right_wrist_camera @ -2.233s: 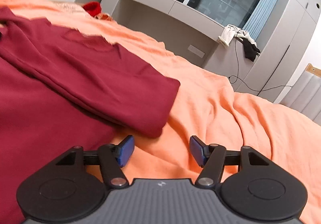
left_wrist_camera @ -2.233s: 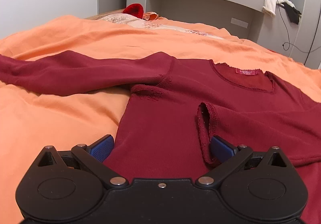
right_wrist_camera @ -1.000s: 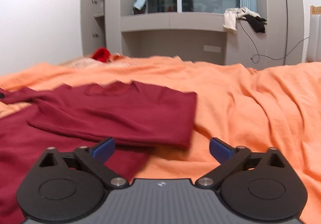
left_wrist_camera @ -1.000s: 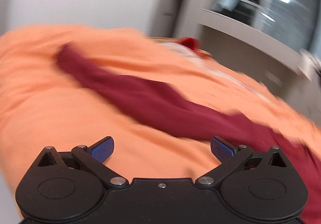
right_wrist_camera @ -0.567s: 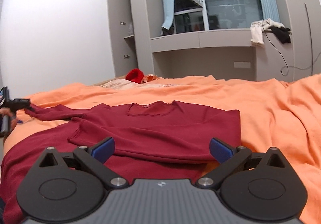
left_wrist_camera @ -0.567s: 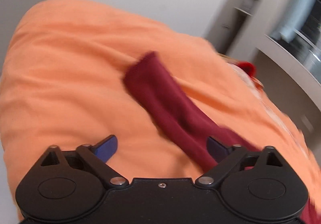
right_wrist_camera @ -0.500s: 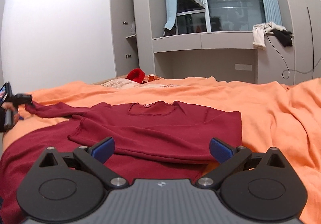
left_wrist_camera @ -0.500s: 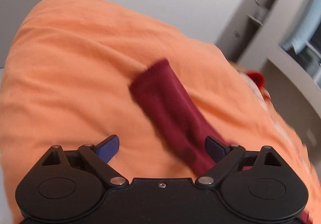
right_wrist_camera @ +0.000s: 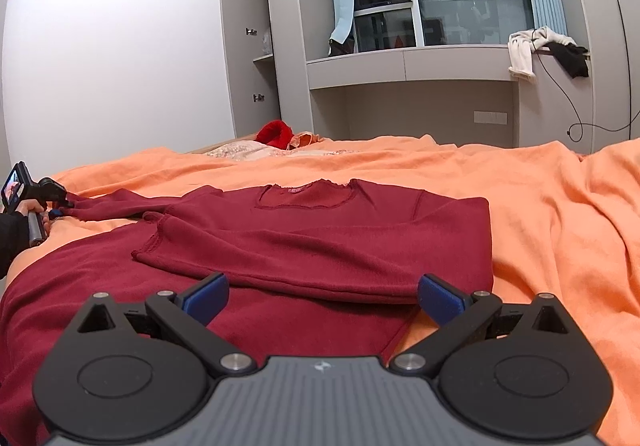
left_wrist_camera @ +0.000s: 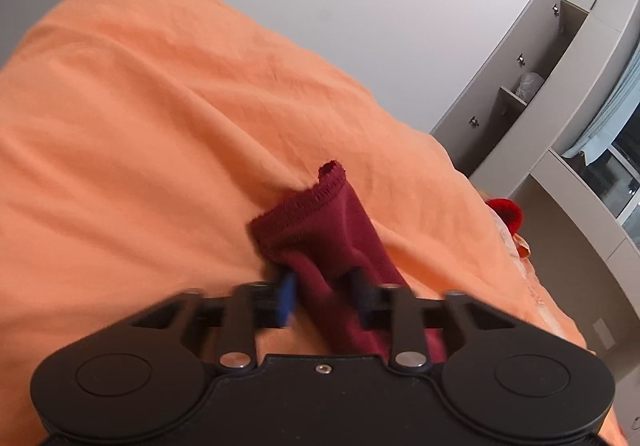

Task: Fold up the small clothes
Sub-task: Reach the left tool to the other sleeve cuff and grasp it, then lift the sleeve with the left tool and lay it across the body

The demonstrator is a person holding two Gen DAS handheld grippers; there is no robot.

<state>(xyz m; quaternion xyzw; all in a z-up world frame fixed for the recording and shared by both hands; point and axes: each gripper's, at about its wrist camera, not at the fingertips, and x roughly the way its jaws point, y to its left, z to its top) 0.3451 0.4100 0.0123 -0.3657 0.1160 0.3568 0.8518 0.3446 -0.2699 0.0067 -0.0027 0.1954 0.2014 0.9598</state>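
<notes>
Garment: dark red long-sleeved top [right_wrist_camera: 320, 230] lying flat on the orange bedspread [right_wrist_camera: 540, 206], one sleeve already folded across its chest.
Outstretched sleeve: its cuff [left_wrist_camera: 316, 214] reaches toward the bed's edge.
Left gripper [left_wrist_camera: 324, 296]: jaws closing on the sleeve just behind the cuff, bunched cloth between the blue pads.
Right gripper [right_wrist_camera: 322, 296]: jaws spread wide, empty, hovering over the top's lower part.
Surroundings: red item [right_wrist_camera: 274, 134] at the bed's far end; grey cabinet [right_wrist_camera: 256, 46] with open door; clothes [right_wrist_camera: 536, 46] heaped on the window ledge.
Obstructions: nothing lies on the garment.
</notes>
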